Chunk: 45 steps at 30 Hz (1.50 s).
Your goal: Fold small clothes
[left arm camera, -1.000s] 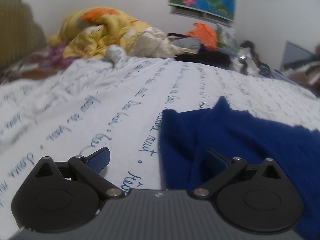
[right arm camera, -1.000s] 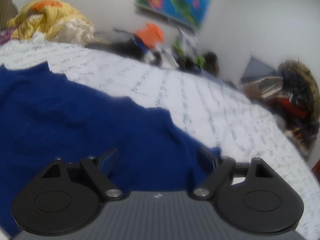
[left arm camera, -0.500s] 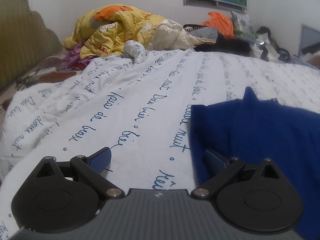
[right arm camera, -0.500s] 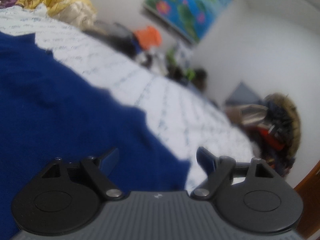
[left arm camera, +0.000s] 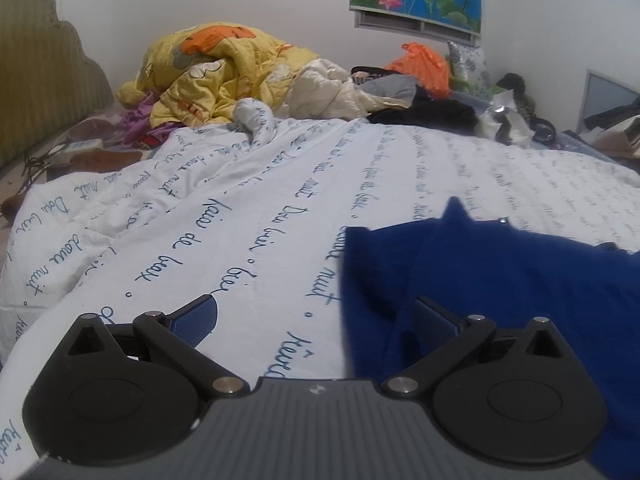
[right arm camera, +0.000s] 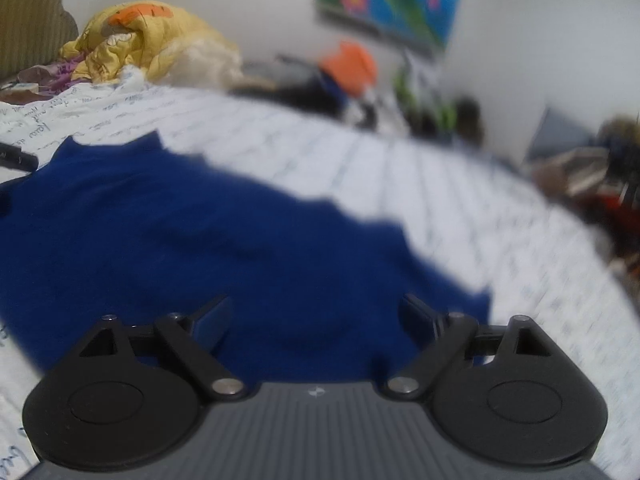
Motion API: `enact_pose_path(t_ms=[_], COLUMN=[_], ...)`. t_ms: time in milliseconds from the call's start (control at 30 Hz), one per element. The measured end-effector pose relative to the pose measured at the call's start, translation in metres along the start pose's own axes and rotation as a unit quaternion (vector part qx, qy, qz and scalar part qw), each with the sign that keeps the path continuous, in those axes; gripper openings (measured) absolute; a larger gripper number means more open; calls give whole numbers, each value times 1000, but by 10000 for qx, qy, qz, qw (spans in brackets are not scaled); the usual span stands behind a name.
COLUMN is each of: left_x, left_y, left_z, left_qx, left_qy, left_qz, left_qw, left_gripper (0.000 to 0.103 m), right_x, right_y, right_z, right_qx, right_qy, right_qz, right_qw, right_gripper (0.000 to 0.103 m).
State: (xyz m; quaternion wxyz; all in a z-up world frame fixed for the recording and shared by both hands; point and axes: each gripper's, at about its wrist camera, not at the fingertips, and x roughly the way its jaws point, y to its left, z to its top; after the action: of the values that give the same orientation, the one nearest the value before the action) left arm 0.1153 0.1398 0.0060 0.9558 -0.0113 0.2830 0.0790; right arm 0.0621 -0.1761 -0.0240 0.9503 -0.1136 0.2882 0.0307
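A dark blue garment (left arm camera: 500,276) lies spread on a white bedspread with blue script (left arm camera: 248,208). In the left wrist view my left gripper (left arm camera: 316,320) is open and low over the bedspread at the garment's left edge; its right finger is over the cloth, its left over bare sheet. In the right wrist view the garment (right arm camera: 192,240) fills the middle and left. My right gripper (right arm camera: 316,316) is open just above it near its right corner. The picture is blurred. A black tip of the other gripper (right arm camera: 18,158) shows at the left edge.
A heap of yellow and cream quilts (left arm camera: 240,76) lies at the far side of the bed, with dark clothes (left arm camera: 424,112) and an orange bag (left arm camera: 420,62) beside it. A padded headboard (left arm camera: 36,76) stands at left. Clutter (right arm camera: 600,176) sits off the bed's right side.
The left gripper has shifted a little so the garment's edge sits under its right finger. The right gripper has swung back left and levelled over the garment. Both stay open.
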Motion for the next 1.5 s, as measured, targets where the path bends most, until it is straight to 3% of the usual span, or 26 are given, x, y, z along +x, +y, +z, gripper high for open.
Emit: enact_pose_path(t_ms=[200,433,1500], left_x=[-2,5,7], left_y=[-7,-4,6], left_z=[-10,-28,-28], left_qx=[144,103,-230], left_qy=[89,149,310], left_qz=[-2,-12,-185], left_qw=[9999,9998,9991], left_gripper=[103,103,103], right_x=[7,9,9], right_y=[-11,-21,-28], right_z=[-14,-19,-21], right_qx=[436,753,1032], right_qy=[5,6,74], right_qz=[8,231,436], right_qw=[9990,9969,9937], right_gripper=[103,103,103])
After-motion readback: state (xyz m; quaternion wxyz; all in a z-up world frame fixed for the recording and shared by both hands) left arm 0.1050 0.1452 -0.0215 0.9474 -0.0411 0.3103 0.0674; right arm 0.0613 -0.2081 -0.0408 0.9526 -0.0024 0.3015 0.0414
